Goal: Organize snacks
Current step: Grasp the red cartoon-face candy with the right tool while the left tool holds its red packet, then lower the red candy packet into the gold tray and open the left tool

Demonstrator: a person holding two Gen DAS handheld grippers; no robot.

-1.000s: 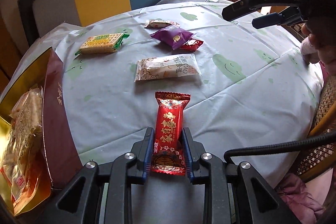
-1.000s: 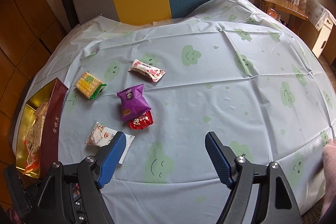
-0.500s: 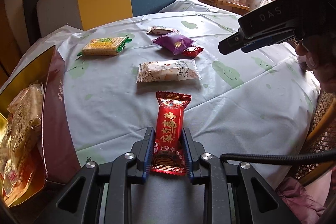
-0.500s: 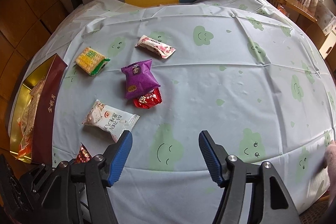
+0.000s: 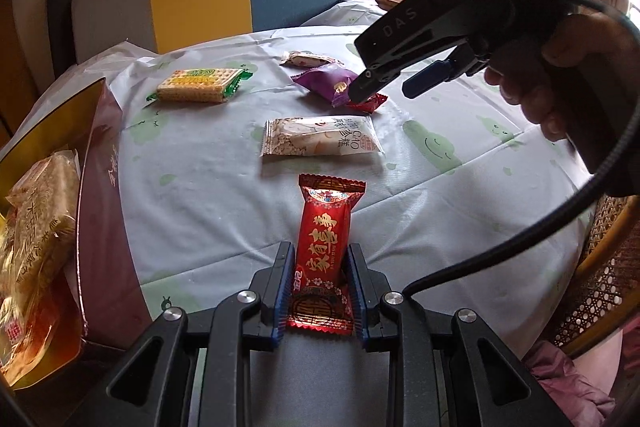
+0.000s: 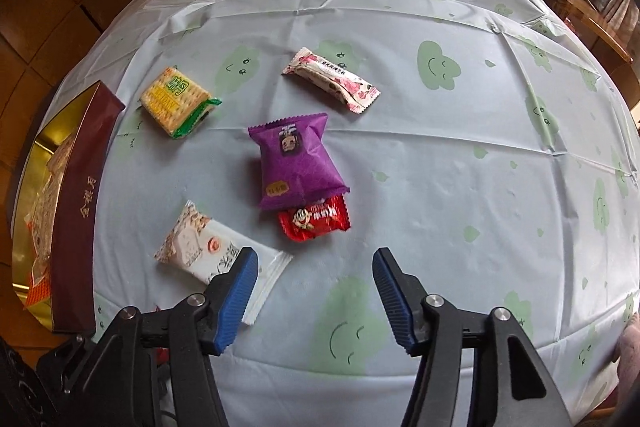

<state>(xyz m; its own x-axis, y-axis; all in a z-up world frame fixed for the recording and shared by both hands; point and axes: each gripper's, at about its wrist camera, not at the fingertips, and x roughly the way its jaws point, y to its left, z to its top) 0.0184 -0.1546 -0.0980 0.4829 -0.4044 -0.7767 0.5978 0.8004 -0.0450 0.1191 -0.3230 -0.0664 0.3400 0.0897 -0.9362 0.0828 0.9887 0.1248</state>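
Maroon card forms the wall of the gift box at the left rim of the table, its gold inside already holding wrapped snacks; every place below is told from this box. Nearest it on the pale cloud-print tablecloth lies the cracker pack, just right of the box's far end; the white rice-cake packet lies right of the box's near half, flat on the cloth. Further right comes the purple packet, its lower edge lying over the small red packet; beyond these, further from the box, the pink-flowered bar lies slantwise.

The left gripper, near the box's close corner, is pinched on the long red snack; both blue pads press its lower half and the wrapper sticks out forward above the cloth. The right gripper hangs over the cloth right of the white packet, its jaws apart and widening, nothing between them; its left finger overlaps that packet's corner in view, though contact cannot be told. In the left view a hand grips its handle.
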